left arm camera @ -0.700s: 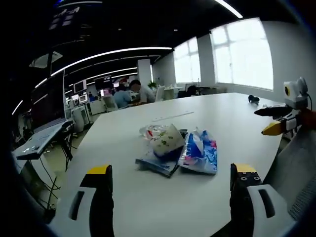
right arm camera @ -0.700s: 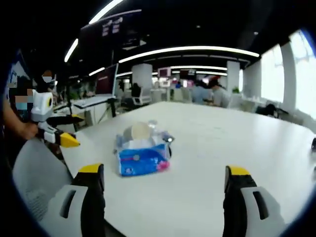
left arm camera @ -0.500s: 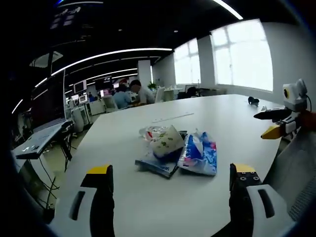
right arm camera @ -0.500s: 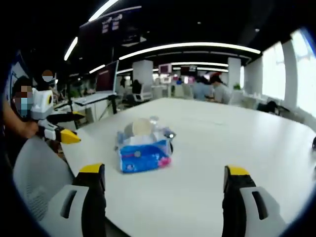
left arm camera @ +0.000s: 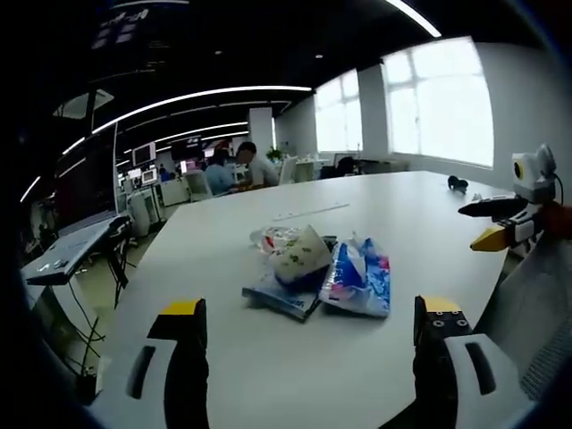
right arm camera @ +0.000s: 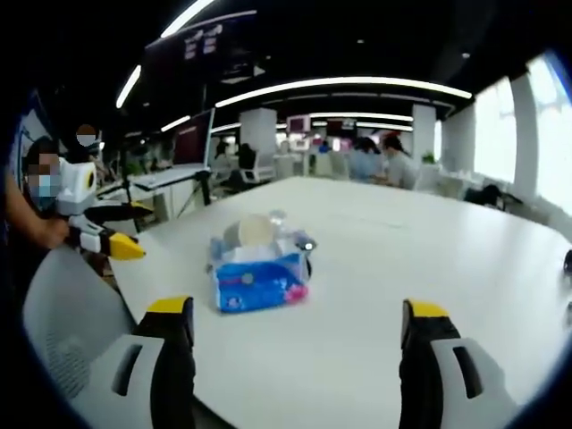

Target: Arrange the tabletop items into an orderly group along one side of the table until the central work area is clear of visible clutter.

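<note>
A small heap of items lies on the white table point(left arm camera: 268, 375): a blue tissue pack point(left arm camera: 358, 280) point(right arm camera: 257, 284), a pale paper cup point(left arm camera: 302, 255) point(right arm camera: 251, 233) lying on its side on a flat blue packet point(left arm camera: 279, 300), and clear crumpled plastic point(left arm camera: 273, 237) behind. My left gripper point(left arm camera: 308, 313) is open, short of the heap with nothing between its jaws. My right gripper point(right arm camera: 297, 313) is open as well, facing the heap from the other side, and it enters the left gripper view at the right point(left arm camera: 494, 223). In the right gripper view the left gripper point(right arm camera: 114, 232) shows at the left.
A thin white strip point(left arm camera: 313, 211) lies further along the table. A small dark object point(left arm camera: 458, 182) sits at the far end by the windows. A grey chair back point(right arm camera: 67, 331) stands at the table's edge. People sit at desks in the background.
Both views have shifted only slightly. The heap and both grippers stand as before, with the jaws still apart.
</note>
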Demonstrator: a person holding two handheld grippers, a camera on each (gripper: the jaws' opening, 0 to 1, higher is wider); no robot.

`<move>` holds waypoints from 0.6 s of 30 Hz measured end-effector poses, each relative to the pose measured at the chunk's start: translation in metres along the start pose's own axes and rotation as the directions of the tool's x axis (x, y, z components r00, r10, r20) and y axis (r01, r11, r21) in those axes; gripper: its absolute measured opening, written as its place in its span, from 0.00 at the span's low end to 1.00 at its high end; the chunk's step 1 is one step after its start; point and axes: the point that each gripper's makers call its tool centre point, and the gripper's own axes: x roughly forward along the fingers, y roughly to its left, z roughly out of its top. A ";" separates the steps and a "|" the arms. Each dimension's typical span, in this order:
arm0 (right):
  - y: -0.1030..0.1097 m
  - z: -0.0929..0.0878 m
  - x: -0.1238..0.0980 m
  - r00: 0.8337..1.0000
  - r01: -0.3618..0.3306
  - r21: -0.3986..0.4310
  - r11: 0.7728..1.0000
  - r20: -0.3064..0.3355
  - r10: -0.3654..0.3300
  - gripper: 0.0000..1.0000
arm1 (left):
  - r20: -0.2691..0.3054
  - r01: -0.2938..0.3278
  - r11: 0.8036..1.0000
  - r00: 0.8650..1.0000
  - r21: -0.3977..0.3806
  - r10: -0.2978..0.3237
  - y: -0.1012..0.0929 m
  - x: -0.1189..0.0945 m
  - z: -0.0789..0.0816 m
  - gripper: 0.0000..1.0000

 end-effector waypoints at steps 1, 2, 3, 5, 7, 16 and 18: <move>0.000 0.001 0.000 1.000 0.000 0.000 1.000 0.005 0.000 0.94 | -0.003 0.002 1.000 1.000 0.000 -0.002 0.000 0.000 -0.001 0.96; 0.000 0.001 0.000 1.000 0.000 0.003 1.000 0.006 0.000 0.94 | -0.006 0.003 1.000 1.000 0.000 -0.003 -0.001 0.000 -0.001 0.96; 0.000 0.001 0.000 1.000 -0.002 0.004 1.000 0.004 0.002 0.94 | -0.006 0.002 1.000 1.000 0.000 -0.002 -0.001 0.000 -0.001 0.96; 0.001 0.000 0.000 1.000 -0.007 0.002 1.000 -0.003 0.007 0.94 | -0.008 0.004 1.000 1.000 -0.007 -0.005 -0.001 0.000 -0.001 0.96; 0.002 -0.001 0.001 1.000 -0.013 0.002 1.000 -0.009 0.013 0.93 | -0.010 0.005 1.000 1.000 -0.007 -0.005 -0.001 0.000 -0.002 0.96; 0.004 -0.012 0.002 0.997 -0.025 -0.012 1.000 -0.067 0.024 0.89 | -0.012 0.003 1.000 1.000 0.004 -0.003 -0.002 0.000 -0.002 0.96; 0.006 -0.011 0.002 0.997 -0.034 -0.009 0.999 -0.062 0.034 0.89 | -0.009 -0.001 1.000 1.000 0.009 0.001 -0.001 -0.001 -0.001 0.96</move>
